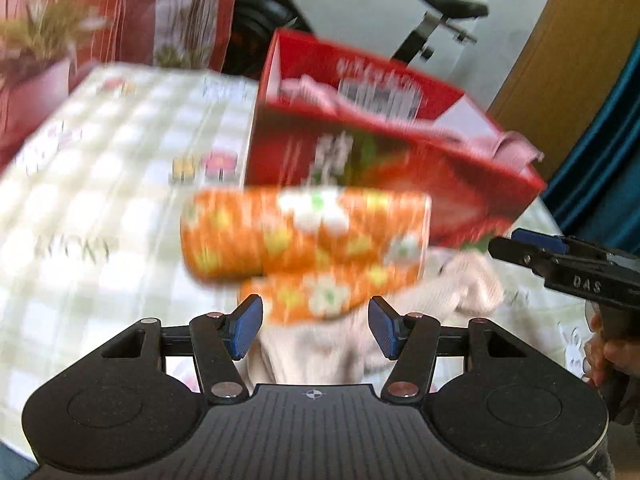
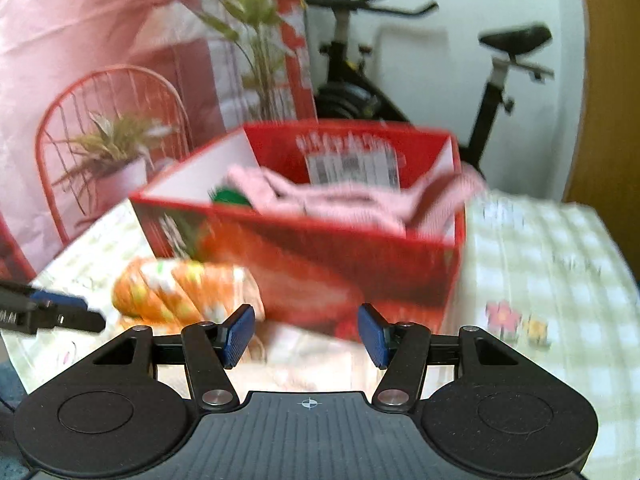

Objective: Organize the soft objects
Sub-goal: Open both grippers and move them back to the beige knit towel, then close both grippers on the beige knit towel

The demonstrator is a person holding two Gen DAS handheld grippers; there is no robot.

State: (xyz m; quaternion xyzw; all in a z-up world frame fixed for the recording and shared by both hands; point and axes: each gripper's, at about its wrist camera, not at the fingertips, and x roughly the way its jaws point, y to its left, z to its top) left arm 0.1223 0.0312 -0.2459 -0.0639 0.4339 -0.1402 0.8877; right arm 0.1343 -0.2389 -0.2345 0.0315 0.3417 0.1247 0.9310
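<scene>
the checked table [image 2: 560, 248] carries a red box [image 2: 320, 256] with pink cloth [image 2: 340, 204] inside. in front of the box lies an orange flowered roll [image 1: 304, 236] on a cream cloth [image 1: 320, 356]. the left gripper [image 1: 316, 326] and right gripper [image 2: 302, 334] are both open, holding nothing.

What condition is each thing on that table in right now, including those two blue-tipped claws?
Red box: open-topped, upright.
Pink cloth: inside the box, draped over its rim.
Orange floral cloth: rolled, outside the box.
Cream cloth: crumpled on the table.
Left gripper: open, empty.
Right gripper: open, empty.
</scene>
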